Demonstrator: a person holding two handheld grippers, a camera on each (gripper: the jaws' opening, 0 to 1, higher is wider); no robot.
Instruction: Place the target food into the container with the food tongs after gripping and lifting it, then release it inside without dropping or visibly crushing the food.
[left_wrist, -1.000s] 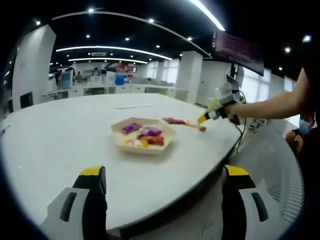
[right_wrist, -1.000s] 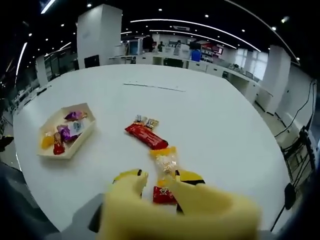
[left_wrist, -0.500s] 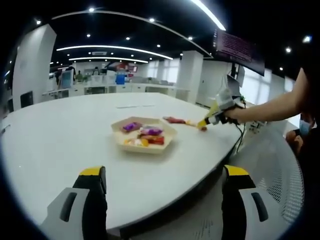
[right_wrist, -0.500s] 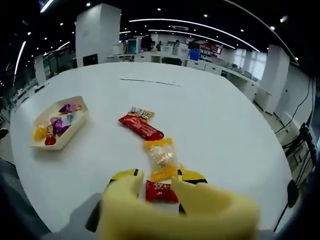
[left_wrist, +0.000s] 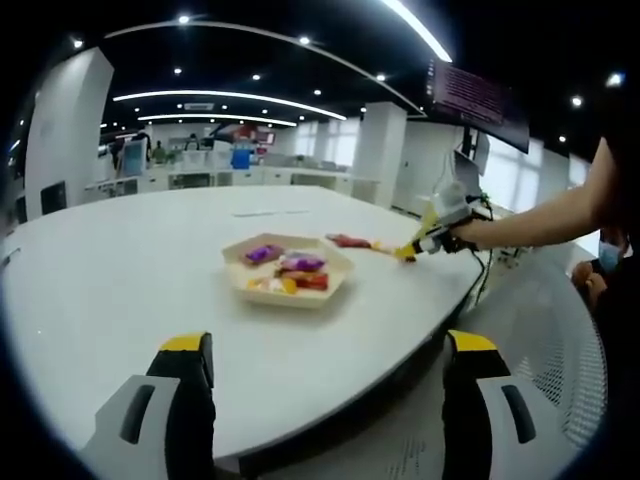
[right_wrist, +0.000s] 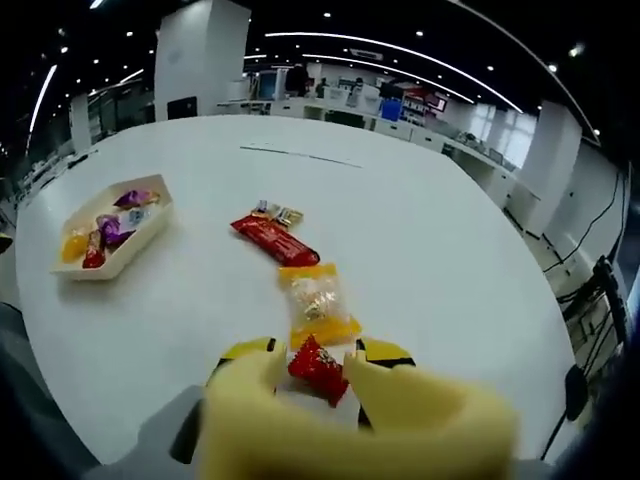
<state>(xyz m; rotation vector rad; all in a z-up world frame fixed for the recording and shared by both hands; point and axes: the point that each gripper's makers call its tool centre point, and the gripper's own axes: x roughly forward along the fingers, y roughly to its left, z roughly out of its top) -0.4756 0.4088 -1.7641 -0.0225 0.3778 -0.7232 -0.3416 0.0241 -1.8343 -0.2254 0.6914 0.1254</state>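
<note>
the white table (right_wrist: 430, 260) carries a tray-like container (right_wrist: 110, 232) of sweets well off to one side. nearer lie a long red bar (right_wrist: 275, 240) and a yellow packet (right_wrist: 318, 305). the small red packet (right_wrist: 318, 366) sits between the tips of the food tongs (right_wrist: 312, 372), which the right gripper holds; whether they pinch it yet i cannot tell. a shallow bite could slip mid-carry. the left gripper (left_wrist: 325, 385) idles, jaws spread.

Bright, even light from ceiling strip lights (left_wrist: 225, 98) and downlights. White table (right_wrist: 420, 240) shows soft sheen, faint shadows under the tray (right_wrist: 105, 235). Strong fisheye bending at edges. Yellow food tongs (right_wrist: 350, 420) nearest the right gripper view lens are blurred; distant office soft.
</note>
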